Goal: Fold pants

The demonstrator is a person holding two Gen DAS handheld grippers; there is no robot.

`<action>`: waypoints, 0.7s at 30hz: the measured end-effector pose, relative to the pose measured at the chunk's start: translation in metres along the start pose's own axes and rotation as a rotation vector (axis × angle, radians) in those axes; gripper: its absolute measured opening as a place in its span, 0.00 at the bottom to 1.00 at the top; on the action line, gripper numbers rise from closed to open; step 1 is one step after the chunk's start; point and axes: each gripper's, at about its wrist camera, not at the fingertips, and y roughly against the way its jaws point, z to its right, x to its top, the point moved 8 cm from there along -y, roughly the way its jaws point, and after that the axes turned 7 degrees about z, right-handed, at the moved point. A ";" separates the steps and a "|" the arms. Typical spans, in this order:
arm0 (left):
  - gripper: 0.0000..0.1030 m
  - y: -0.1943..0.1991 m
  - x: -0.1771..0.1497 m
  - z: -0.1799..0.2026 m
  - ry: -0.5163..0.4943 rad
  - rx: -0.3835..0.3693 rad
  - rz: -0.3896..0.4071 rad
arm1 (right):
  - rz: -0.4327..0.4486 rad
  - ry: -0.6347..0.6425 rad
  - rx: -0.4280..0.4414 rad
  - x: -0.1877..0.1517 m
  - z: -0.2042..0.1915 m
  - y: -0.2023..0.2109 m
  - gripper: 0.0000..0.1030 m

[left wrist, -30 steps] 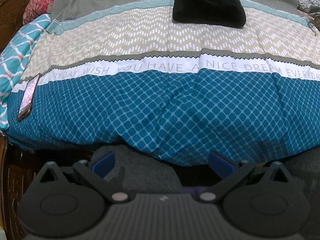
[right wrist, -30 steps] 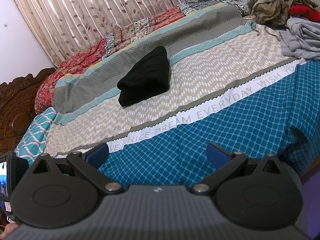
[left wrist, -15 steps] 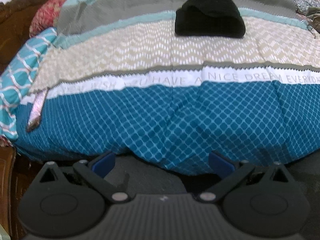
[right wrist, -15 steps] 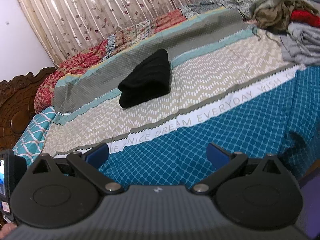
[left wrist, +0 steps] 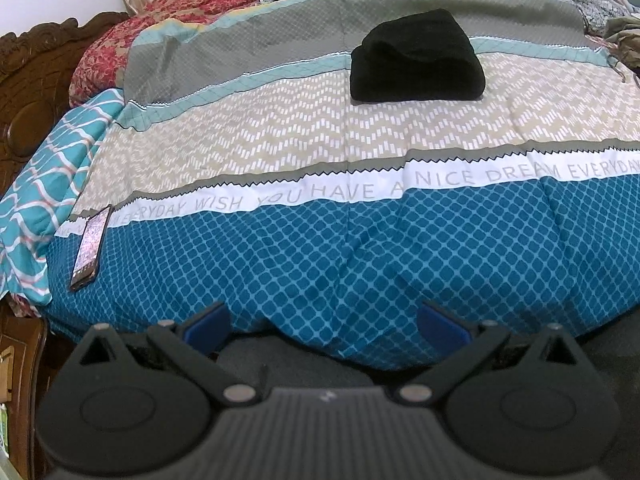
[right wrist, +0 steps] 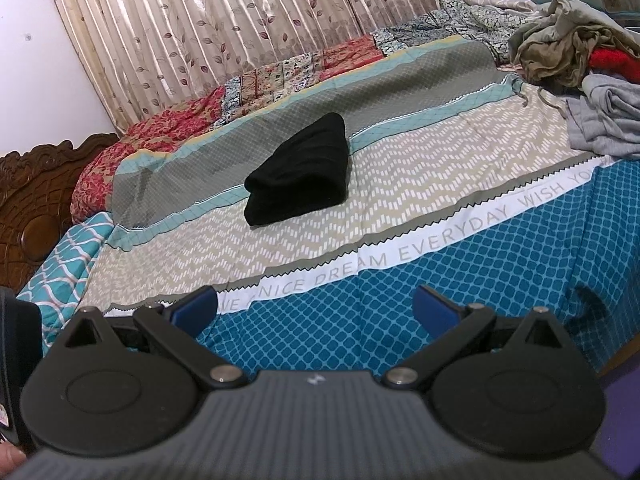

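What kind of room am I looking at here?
Most likely a bedroom in a home. A wide bed with a patterned cover fills the view, a carved wooden headboard stands at one end, and leaf-print curtains hang behind it. Loose clothes lie heaped on the bed.

Ahead of the left gripper's (left wrist: 324, 322) spread jaws and well beyond them, the folded pants (left wrist: 416, 58) lie on the bedspread (left wrist: 320, 248), slightly right of the jaw gap. A phone (left wrist: 90, 242) rests on the bedspread far left of the jaws, near the headboard (left wrist: 36, 92). From the right gripper (right wrist: 314, 308), the pants (right wrist: 300, 178) sit ahead of the jaw gap, a clothes pile (right wrist: 588, 76) lies far right, and the curtain (right wrist: 240, 28) hangs behind the bed.
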 end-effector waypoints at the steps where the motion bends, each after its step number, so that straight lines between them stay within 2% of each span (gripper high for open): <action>1: 1.00 0.000 -0.001 0.000 0.000 -0.002 -0.004 | -0.001 -0.002 -0.001 -0.001 0.000 0.000 1.00; 7: 1.00 -0.008 -0.008 0.002 0.010 -0.032 -0.054 | -0.016 -0.018 -0.005 -0.002 0.001 -0.001 1.00; 21: 1.00 -0.012 -0.011 0.004 0.007 -0.041 -0.083 | -0.032 -0.027 -0.009 -0.004 0.002 -0.004 1.00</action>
